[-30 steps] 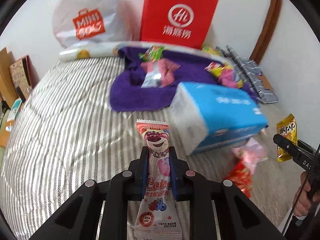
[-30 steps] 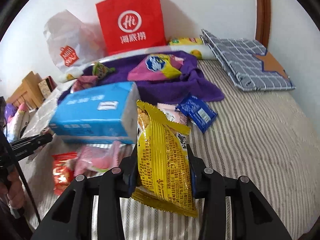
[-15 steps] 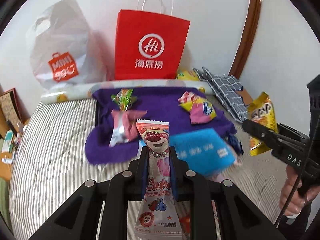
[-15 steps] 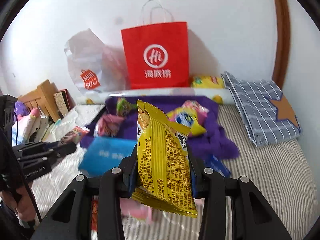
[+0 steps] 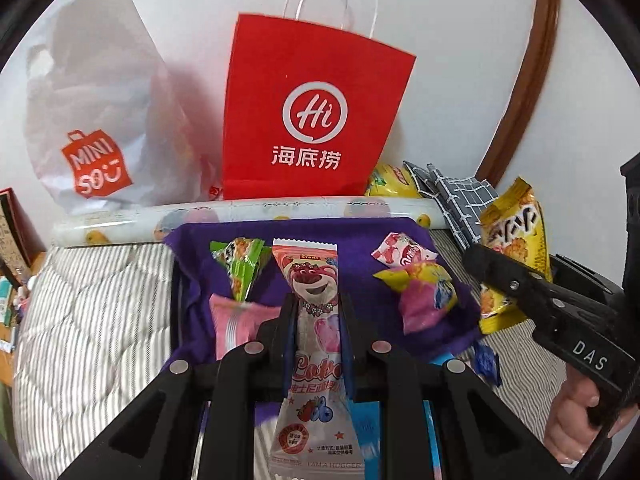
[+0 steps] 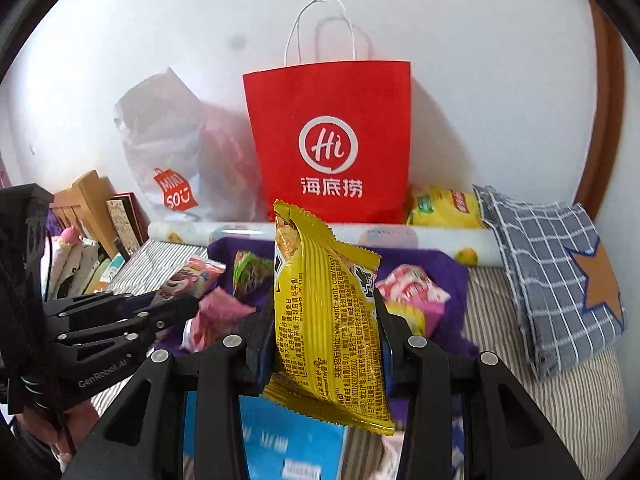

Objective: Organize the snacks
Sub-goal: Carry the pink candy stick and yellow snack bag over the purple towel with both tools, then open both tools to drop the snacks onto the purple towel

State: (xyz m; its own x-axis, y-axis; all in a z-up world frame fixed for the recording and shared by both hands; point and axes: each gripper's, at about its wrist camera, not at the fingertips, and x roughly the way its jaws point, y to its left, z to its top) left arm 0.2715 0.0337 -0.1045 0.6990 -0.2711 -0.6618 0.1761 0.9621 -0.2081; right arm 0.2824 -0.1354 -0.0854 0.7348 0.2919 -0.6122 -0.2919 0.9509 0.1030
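Note:
My left gripper [image 5: 318, 320] is shut on a pink bear-print snack packet [image 5: 314, 280], held upright above the purple towel [image 5: 352, 248]. My right gripper [image 6: 324, 320] is shut on a yellow snack bag [image 6: 324, 312], also upright; that bag [image 5: 512, 236] shows at the right of the left wrist view. On the towel lie a green packet [image 5: 240, 264], a pink packet [image 5: 236, 320] and a yellow-pink packet [image 5: 420, 292]. A red paper bag [image 5: 312, 116] stands against the wall behind the towel.
A white plastic bag [image 5: 96, 120] leans on the wall left of the red bag. A printed roll [image 5: 248, 212] lies along the towel's far edge. A blue tissue pack [image 6: 280, 440] sits below the grippers. A checked cloth [image 6: 552, 264] lies right, on the striped bedcover [image 5: 88, 320].
Both grippers rose and moved toward the wall with their snacks. The red bag and purple towel loom larger and the blue tissue pack has dropped below the fingers.

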